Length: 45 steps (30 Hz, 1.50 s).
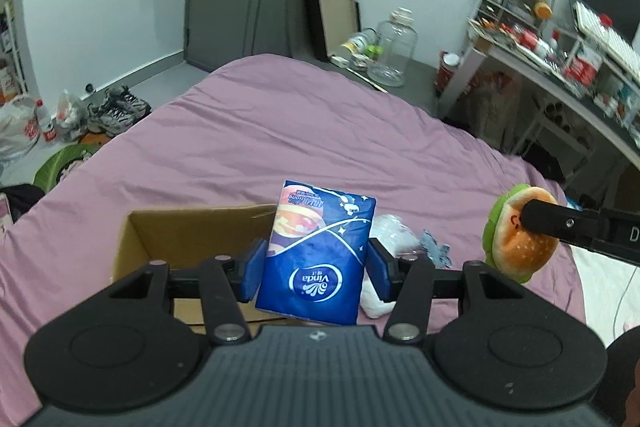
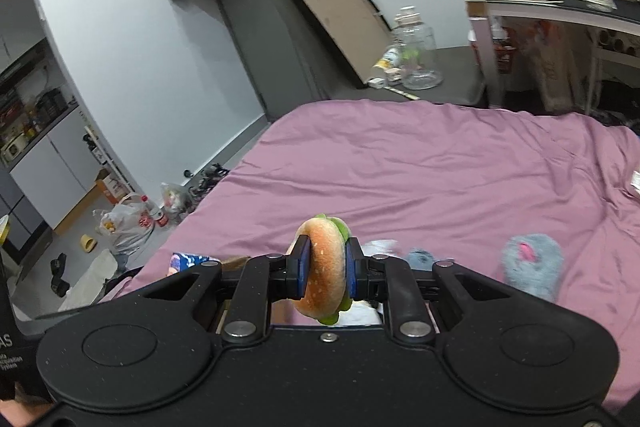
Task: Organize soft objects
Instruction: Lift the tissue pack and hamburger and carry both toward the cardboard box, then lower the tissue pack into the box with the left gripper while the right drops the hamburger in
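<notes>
left tongs [image 1: 316,269]: clamped on the blue tissue pack [image 1: 318,253], one blue pad on each long side; gap set by the pack's width, fairly wide.
tissue pack: held upright between the pads, lifted off the bed, "Vinda" logo at the near end, upside down to the camera. Its far end tops out above the pads.
cardboard box [image 1: 188,239]: open, sits on the bed just left of and below the left tongs; pack hangs at the box's right edge, and whether it clears the wall cannot be told.
right tongs [image 2: 324,269]: closed on the plush burger [image 2: 325,267], pads pressing bun faces from left and right; narrow gap, plush squeezed.
plush burger: held on edge, green lettuce trim showing at top and bottom, raised above the bed. In the left wrist view it sits well right of the left tongs [image 1: 520,233], with a black finger of the right tongs across it.
white plush [image 1: 386,239]: on the bed just right of and behind the tissue pack, partly hidden by the left tongs.
small blue-grey plush [image 2: 420,258]: on the bed right of the right tongs.
fluffy grey-blue slipper [image 2: 532,263]: on the bed further right, pink patch on top.
bed [image 2: 440,167]: purple sheet, wrinkled, under everything.
</notes>
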Motion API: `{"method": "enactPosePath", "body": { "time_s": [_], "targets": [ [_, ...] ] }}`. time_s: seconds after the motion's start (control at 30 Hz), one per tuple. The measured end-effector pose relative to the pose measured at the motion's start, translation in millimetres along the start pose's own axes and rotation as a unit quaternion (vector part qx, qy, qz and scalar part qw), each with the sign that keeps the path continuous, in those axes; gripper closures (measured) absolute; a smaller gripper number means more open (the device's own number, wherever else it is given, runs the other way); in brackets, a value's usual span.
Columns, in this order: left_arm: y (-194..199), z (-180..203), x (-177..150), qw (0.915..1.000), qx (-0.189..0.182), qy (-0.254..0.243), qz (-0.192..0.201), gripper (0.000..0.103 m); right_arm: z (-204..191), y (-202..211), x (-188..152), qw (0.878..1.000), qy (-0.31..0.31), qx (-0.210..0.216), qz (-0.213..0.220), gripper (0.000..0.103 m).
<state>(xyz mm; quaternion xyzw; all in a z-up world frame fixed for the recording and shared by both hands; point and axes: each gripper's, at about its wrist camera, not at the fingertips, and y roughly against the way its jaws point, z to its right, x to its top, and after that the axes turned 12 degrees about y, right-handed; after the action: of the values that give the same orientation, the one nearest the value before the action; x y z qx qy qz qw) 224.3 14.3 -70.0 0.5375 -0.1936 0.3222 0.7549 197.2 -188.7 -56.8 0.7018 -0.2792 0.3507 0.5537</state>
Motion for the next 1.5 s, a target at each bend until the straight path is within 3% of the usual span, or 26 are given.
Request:
{"method": "enactPosePath", "body": {
  "time_s": [0.37,0.9,1.03,1.13,1.27,1.33,1.4,1.43,1.5],
  "targets": [
    [-18.5,-53.9,12.8,0.9976,0.005,0.068,-0.013,0.051,-46.0,-41.2,3.4,0.999,0.014,0.024,-0.021,0.085],
    [-43.4,-108.7,19.8,0.9906,0.053,0.122,-0.031,0.050,-91.1,-90.6,1.9,0.997,0.024,0.052,-0.061,0.085],
    [-37.4,-122.0,26.1,0.9862,0.053,0.156,-0.016,0.046,-97.1,-99.4,1.4,0.995,0.026,0.062,-0.068,0.085],
    [-29.4,-135.3,31.2,0.9791,0.044,0.199,0.000,0.034,-100.7,-103.7,0.6,0.995,0.023,0.069,-0.073,0.085],
    [-26.4,-140.0,35.5,0.9762,0.058,0.208,0.011,0.034,-105.2,-108.6,0.5,0.993,0.019,0.079,-0.081,0.084],
    [-29.3,-139.4,36.1,0.9771,0.055,0.206,0.002,0.034,-108.3,-110.7,0.9,0.993,0.022,0.085,-0.083,0.077],
    [-29.8,-136.5,35.1,0.9786,0.054,0.199,0.000,0.034,-107.8,-109.8,2.9,0.993,0.025,0.081,-0.080,0.064],
    [-30.4,-134.6,34.9,0.9796,0.056,0.193,-0.001,0.034,-105.9,-107.9,3.7,0.994,0.026,0.073,-0.079,0.052],
    [-30.9,-131.3,34.4,0.9820,0.057,0.180,0.000,0.034,-99.0,-103.1,4.7,0.995,0.027,0.062,-0.077,0.049]
  ]
}}
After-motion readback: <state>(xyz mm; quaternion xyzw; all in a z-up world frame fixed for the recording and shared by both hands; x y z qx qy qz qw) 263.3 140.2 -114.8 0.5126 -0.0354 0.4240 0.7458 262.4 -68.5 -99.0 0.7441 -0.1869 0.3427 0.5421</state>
